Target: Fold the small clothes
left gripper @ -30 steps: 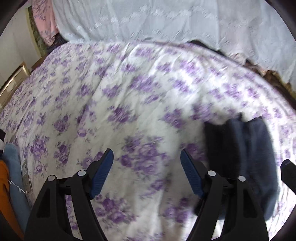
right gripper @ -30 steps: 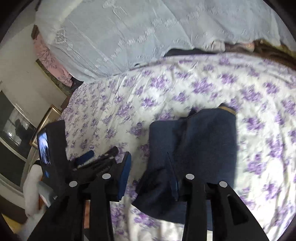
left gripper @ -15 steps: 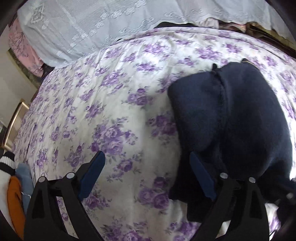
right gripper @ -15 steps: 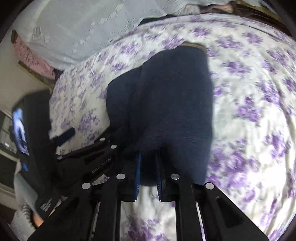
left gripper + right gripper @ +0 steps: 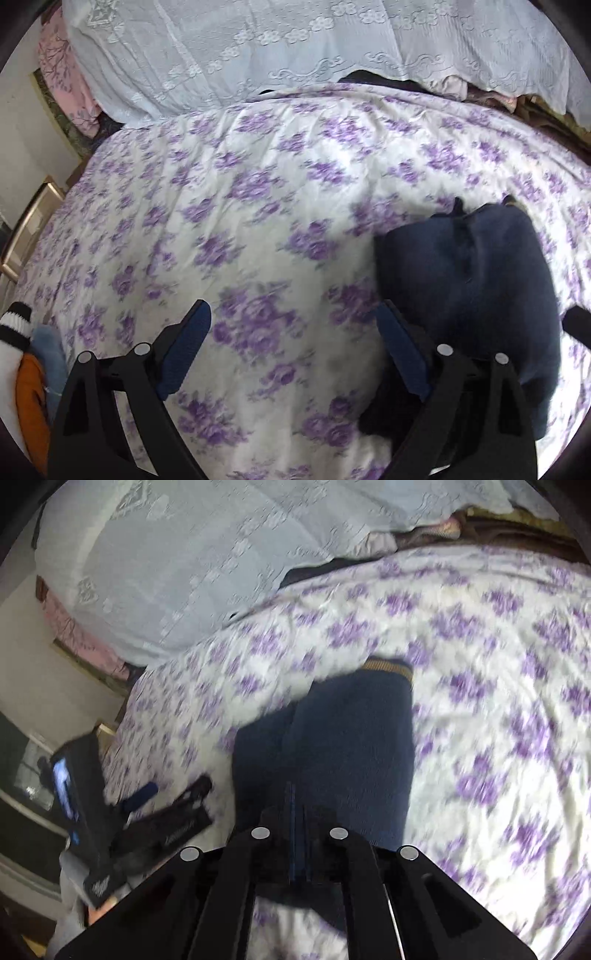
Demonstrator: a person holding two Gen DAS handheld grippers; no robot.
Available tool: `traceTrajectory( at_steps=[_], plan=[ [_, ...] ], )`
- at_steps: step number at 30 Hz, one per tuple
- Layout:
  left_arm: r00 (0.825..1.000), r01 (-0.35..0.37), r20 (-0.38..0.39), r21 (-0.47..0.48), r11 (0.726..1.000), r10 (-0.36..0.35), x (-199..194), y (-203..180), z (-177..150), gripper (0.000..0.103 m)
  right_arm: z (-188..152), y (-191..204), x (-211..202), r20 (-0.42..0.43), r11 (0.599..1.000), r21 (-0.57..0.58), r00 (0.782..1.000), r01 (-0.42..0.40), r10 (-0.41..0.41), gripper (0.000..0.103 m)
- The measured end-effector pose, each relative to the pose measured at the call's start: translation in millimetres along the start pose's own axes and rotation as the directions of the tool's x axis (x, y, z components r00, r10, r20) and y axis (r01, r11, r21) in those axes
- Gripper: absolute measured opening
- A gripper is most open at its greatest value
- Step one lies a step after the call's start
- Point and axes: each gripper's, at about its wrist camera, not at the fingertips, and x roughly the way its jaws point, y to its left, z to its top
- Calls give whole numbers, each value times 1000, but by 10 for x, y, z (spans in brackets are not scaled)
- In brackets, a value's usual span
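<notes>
A dark blue knitted garment (image 5: 351, 738) with a tan-edged hem lies folded lengthwise on the purple-flowered bedsheet (image 5: 258, 221). My right gripper (image 5: 295, 797) is shut on the garment's near edge, with cloth pinched between the blue pads. In the left wrist view the garment (image 5: 480, 288) sits at the right. My left gripper (image 5: 291, 312) stands wide with its jaws closing a little; only bedsheet lies between them, and the right finger (image 5: 399, 343) is at the garment's left edge. The left gripper (image 5: 171, 794) also shows at the left of the right wrist view.
A white lace cover (image 5: 295, 55) drapes over the back of the bed, with pink cloth (image 5: 62, 74) beside it. A pile of orange, blue and striped white clothes (image 5: 29, 369) lies at the near left. A wooden frame (image 5: 33, 229) stands beyond the bed's left edge.
The right gripper's jaws have come together on the garment's near edge. The left gripper's jaws have widened, and it swung toward the garment and then back left.
</notes>
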Motion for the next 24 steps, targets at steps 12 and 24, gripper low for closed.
traceTrajectory(
  at_steps=[12, 24],
  plan=[
    [998, -67, 10, 103, 992, 66, 473, -470, -131, 99, 236, -437, 632, -79, 997, 46, 995, 64, -61, 0],
    [955, 263, -141, -13, 965, -262, 355, -249, -229, 93, -207, -320, 224, -32, 1000, -3, 999, 3, -3, 16]
  ],
)
